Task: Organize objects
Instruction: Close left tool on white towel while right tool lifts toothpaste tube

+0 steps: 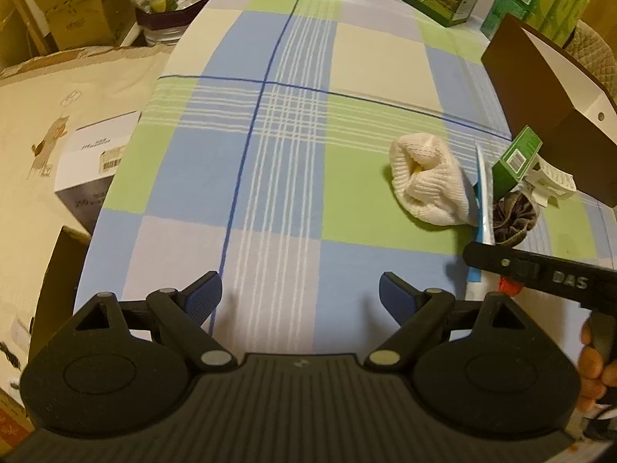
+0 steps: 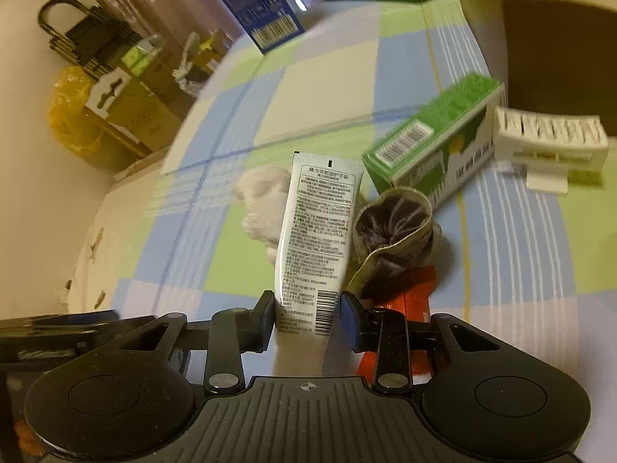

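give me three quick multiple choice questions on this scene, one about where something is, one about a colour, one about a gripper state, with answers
1. Where is the rolled white knitted sock relative to the white printed tube?
A. stacked on top of it
B. on the tablecloth beside it
C. inside the brown box

2. What colour is the small carton with a barcode lying behind the tube?
A. green
B. red
C. black

3. What state is the right gripper in?
A. open and empty
B. shut on the sock
C. shut on the tube

Answers:
1 B, the sock rests on the checked tablecloth next to the tube.
2 A, its top and sides are green.
3 C, its jaws press both sides of the tube's lower end, while the left gripper is open over bare cloth.
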A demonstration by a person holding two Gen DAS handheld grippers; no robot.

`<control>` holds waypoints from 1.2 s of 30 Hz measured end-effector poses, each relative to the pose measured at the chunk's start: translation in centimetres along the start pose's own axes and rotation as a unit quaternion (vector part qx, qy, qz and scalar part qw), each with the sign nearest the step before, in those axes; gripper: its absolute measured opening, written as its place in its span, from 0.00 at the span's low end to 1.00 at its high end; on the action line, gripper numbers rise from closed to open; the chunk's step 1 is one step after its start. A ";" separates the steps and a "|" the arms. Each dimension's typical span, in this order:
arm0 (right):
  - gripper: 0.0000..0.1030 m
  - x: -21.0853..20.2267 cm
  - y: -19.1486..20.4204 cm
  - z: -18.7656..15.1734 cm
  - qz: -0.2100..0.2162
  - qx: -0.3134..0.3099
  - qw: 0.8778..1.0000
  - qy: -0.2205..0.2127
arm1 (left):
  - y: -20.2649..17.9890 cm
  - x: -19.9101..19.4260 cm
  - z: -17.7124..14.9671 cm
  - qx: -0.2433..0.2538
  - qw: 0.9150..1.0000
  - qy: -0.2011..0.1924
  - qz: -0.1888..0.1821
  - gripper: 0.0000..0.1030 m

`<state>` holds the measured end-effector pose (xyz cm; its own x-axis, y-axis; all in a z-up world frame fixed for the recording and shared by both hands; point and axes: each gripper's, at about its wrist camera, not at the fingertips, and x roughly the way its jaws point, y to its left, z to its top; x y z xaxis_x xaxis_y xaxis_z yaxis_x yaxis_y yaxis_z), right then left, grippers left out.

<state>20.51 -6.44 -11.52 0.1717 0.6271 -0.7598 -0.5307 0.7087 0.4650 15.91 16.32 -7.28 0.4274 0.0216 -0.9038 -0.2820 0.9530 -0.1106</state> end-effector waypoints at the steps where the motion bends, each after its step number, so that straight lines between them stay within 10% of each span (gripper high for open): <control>1: 0.32 -0.6 0.2 0.1 0.005 -0.001 1.000 -0.006 | -0.2 0.1 0.2 0.004 1.000 -0.002 -0.002 0.84; 16: 0.32 -9.5 -2.4 2.2 -0.049 0.020 0.990 -0.128 | -6.6 2.9 4.6 0.082 0.994 -0.021 -0.063 0.84; 36: 0.32 -13.4 -8.6 2.2 -0.100 0.090 0.981 -0.140 | -10.3 9.7 7.7 0.091 0.994 0.037 -0.056 0.88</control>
<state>24.60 -20.20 -4.29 0.4918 0.5155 -0.7017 -0.3114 0.8567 0.4112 29.52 9.07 -11.75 0.3815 -0.1030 -0.9186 -0.0732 0.9873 -0.1411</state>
